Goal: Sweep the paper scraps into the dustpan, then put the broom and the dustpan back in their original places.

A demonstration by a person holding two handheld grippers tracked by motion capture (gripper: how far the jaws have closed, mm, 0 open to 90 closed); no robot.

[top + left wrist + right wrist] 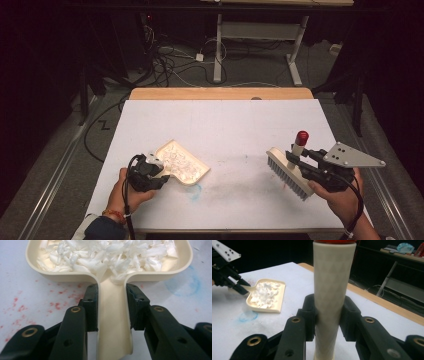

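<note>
dustpan (182,165), cream-coloured and heaped with white shreds (110,253), lies flat on the white tabletop (235,120) at about seven o'clock of the sheet in the high view. its handle runs toward the person at roughly seven o'clock, its open mouth toward one o'clock. faint red specks and a blue smudge (191,282) mark the sheet beside it. past the tabletop's wooden far edge the room is dark, with a grey floor, loose cables (170,60) and the white legs of another table (260,45).

left tongs (111,306) are clamped on the dustpan's handle close to the tray, the hand low over the near edge. right tongs (328,316), at about four o'clock of the sheet, grip the pale handle of a brush (292,165), hand coming in from the near right corner. the brush's red-capped handle stands upright, leaning slightly toward twelve o'clock, while its bristled head runs from ten to four o'clock, well apart from the dustpan.
</note>
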